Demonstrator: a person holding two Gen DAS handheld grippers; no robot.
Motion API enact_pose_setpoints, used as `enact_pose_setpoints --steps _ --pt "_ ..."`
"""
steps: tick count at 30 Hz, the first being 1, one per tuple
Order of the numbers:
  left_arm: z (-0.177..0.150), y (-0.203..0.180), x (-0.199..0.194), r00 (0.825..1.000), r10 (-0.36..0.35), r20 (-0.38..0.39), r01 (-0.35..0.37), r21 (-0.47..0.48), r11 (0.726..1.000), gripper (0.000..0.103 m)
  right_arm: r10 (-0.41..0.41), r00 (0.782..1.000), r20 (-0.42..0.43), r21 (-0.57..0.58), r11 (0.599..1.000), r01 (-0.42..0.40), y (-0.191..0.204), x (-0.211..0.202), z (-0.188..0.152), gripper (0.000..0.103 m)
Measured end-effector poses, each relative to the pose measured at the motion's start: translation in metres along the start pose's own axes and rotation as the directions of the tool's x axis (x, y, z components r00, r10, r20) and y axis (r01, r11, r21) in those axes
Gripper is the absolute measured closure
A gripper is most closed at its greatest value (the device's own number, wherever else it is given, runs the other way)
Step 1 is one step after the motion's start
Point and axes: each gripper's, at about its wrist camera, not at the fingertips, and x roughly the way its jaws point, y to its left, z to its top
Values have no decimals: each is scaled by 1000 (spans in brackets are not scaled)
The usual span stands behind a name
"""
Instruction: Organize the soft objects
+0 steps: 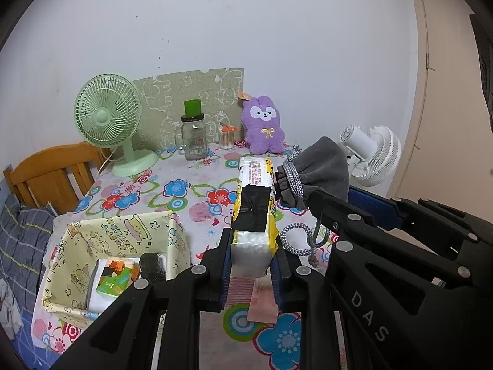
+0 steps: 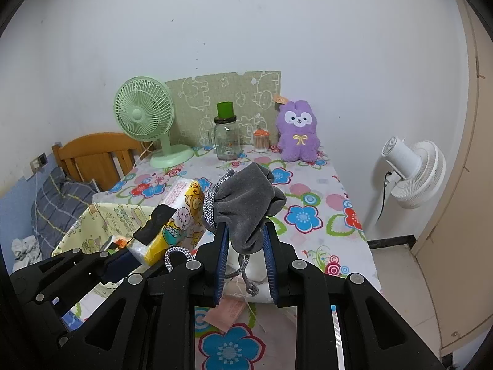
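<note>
Left gripper (image 1: 251, 259) clamped on squashy tissue pack (image 1: 253, 197), right gripper (image 2: 245, 246) pinching limp, probably light grey pouch (image 2: 246, 197) mid-body.

The letters "DAS" stood in pale print on the black arm of the right gripper (image 1: 279, 191), seen from the left wrist; red print covered the white label of the tissue pack (image 1: 255, 205), too small to read; the green box's (image 1: 115, 280) lettering was illegible.
</note>
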Motion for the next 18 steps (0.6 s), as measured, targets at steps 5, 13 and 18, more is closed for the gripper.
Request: enact_pose_setpoints --steps 5,13,18 --pt "1 11 -3 1000 4 4 -4 6 1000 82 -1 1000 2 -12 1000 1 9 0 2 77" --pt "2 30 -7 1000 28 7 -28 8 1000 82 24 1000 3 -31 999 -24 29 5 7 77" --pt "3 45 -9 999 41 8 -41 11 999 82 44 999 0 -42 998 -44 43 8 10 77"
